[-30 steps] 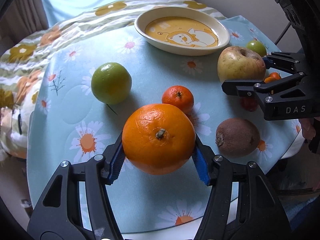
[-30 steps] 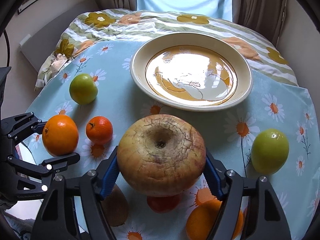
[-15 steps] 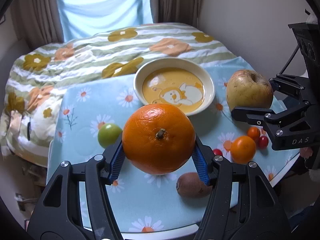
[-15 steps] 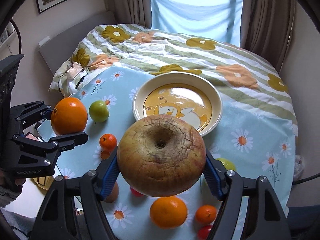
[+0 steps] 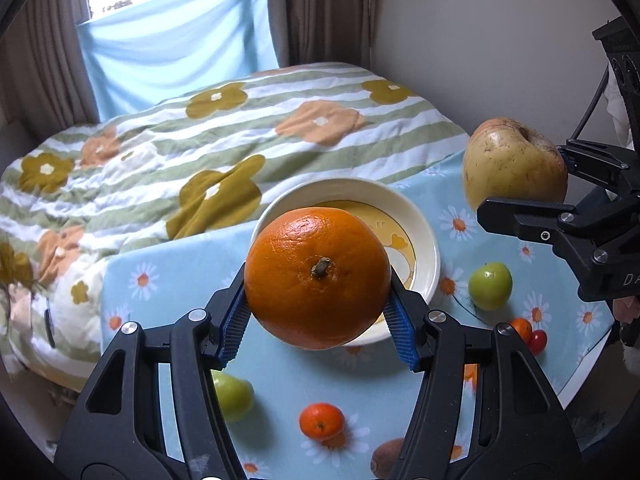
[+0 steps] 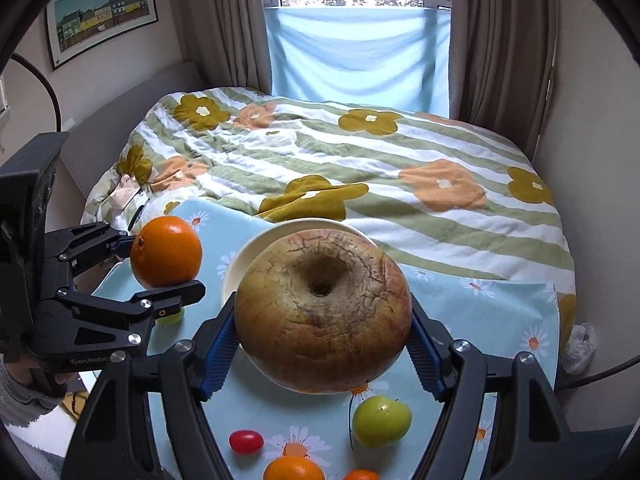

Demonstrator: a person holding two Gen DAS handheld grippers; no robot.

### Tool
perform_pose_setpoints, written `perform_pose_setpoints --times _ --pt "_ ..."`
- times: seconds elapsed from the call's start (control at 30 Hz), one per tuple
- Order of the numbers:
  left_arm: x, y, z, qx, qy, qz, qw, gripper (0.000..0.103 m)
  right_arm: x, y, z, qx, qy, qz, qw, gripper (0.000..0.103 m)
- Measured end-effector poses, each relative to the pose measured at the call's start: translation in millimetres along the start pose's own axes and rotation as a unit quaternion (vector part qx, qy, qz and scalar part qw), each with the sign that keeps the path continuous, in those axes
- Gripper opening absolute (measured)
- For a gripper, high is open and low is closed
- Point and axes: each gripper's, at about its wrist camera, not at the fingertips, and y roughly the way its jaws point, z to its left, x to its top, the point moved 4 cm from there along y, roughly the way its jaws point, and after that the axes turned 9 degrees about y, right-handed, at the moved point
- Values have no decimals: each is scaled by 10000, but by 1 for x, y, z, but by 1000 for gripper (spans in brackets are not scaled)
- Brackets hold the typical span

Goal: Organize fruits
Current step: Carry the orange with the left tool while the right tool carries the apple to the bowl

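My left gripper (image 5: 318,312) is shut on a large orange (image 5: 317,278), held in the air above the near rim of the cream bowl (image 5: 424,236). In the right wrist view the same orange (image 6: 166,251) hangs at the left in that gripper (image 6: 160,264). My right gripper (image 6: 324,344) is shut on a big russet apple (image 6: 323,316), which hides most of the bowl (image 6: 240,258). The left wrist view shows that apple (image 5: 514,164) at the right, above the table, in the right gripper (image 5: 520,176).
On the blue daisy tablecloth (image 5: 280,380) lie two green apples (image 5: 490,286) (image 5: 236,396), a mandarin (image 5: 321,420), a kiwi (image 5: 386,458), cherry tomatoes (image 5: 536,340) and another orange (image 6: 294,469). A bed with a flowered quilt (image 6: 360,168) lies just behind the table.
Both grippers have risen with their fruit, from just above the tablecloth to well over the table. The bowl now sits lower and smaller in both views, behind the held fruit.
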Motion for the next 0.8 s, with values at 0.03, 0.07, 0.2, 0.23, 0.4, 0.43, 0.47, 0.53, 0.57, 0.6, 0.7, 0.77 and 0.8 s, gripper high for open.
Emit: perform_pose_setpoints --times 0.03,0.07,0.2,0.23,0.4,0.43,0.47,0.53,0.57,0.6,0.7,0.77,0.8 --pt "4 8 2 -43 54 15 10000 66 4 4 -2 -32 66 2 10000 71" --pt "9 16 4 -91 113 39 9999 66 7 7 -5 -70 120 3 9999 71" --pt "25 53 9 -276 352 159 9989 66 19 23 -18 -247 398 28 9989 71" --pt "29 63 10 -320 413 194 9984 66 21 28 -21 -289 480 38 9984 71" --pt "41 107 11 -535 649 353 9958 66 27 45 -38 -514 830 100 9952 71" --pt "42 115 11 -581 686 392 9952 66 26 47 -42 -554 893 110 9944 71" --pt "41 123 11 -621 722 435 9945 66 27 49 -46 -594 958 125 9935 71" --pt "42 138 8 -692 779 523 9932 66 27 53 -53 -674 1063 142 9919 71" --pt "42 144 7 -715 814 567 9925 66 26 55 -56 -706 1111 150 9912 71" --pt "41 149 5 -733 858 599 9918 66 26 56 -59 -733 1161 162 9904 71" --pt "41 163 1 -673 1017 679 9902 66 25 60 -66 -801 1268 180 9885 71" --pt "41 168 1 -695 1071 693 9894 66 24 61 -69 -837 1337 192 9873 71" --pt "41 170 0 -724 1072 697 9891 66 23 62 -71 -847 1367 198 9868 71"
